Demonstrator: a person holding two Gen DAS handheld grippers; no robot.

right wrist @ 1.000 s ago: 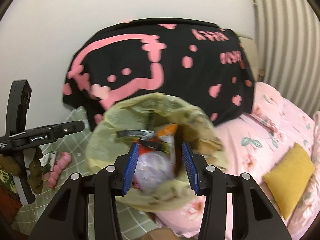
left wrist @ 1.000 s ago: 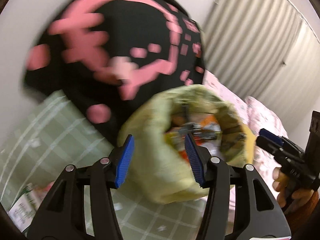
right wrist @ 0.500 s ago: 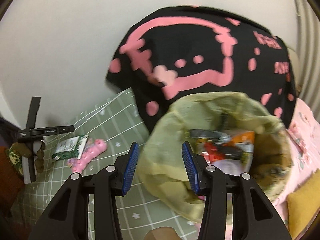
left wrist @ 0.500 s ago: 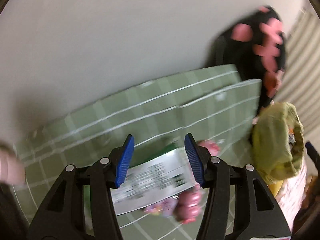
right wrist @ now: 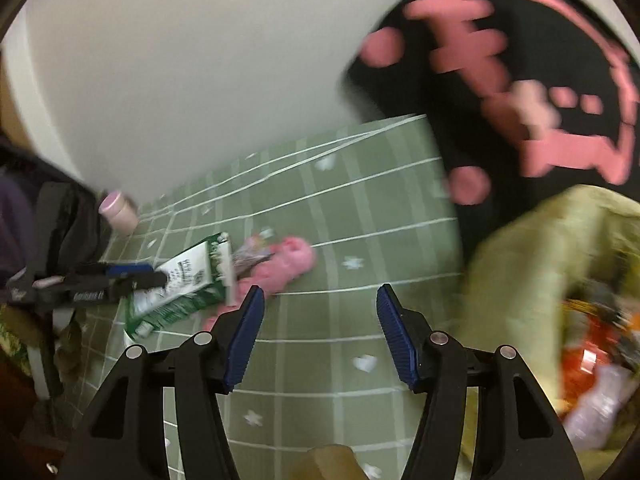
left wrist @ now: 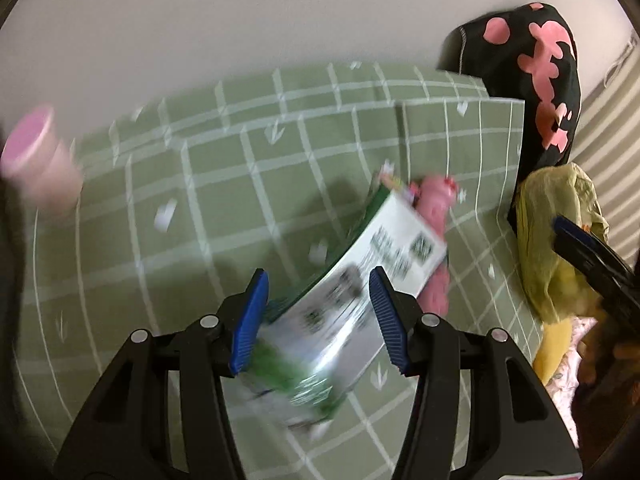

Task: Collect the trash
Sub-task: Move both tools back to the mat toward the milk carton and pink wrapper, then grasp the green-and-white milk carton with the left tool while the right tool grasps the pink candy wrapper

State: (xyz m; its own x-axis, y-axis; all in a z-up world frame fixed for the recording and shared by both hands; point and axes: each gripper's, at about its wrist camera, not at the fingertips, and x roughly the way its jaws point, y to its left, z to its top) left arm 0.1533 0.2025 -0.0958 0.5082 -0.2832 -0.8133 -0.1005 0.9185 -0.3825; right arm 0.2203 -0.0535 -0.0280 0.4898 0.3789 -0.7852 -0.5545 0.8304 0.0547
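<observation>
A green and white carton [left wrist: 352,296] lies on the green checked bedspread [left wrist: 224,200], and it also shows in the right wrist view [right wrist: 180,284]. My left gripper [left wrist: 318,320] is open with the carton between its fingers, not closed on it. A yellow-green trash bag [right wrist: 532,280] holding wrappers sits at the right, and it also shows in the left wrist view [left wrist: 556,236]. My right gripper [right wrist: 320,340] is open and empty over the bedspread, left of the bag. A small wrapper [right wrist: 252,254] lies by the carton.
A pink plush toy [right wrist: 280,272] lies beside the carton, also seen in the left wrist view [left wrist: 434,216]. A pink cup [right wrist: 118,208] stands near the wall. A black cushion with pink print [right wrist: 520,80] leans behind the bag. A dark bag [right wrist: 36,220] sits far left.
My left gripper has swung away from the trash bag to the carton and moved closer until the carton lies between its fingers. My right gripper has turned left, so the bag slid right.
</observation>
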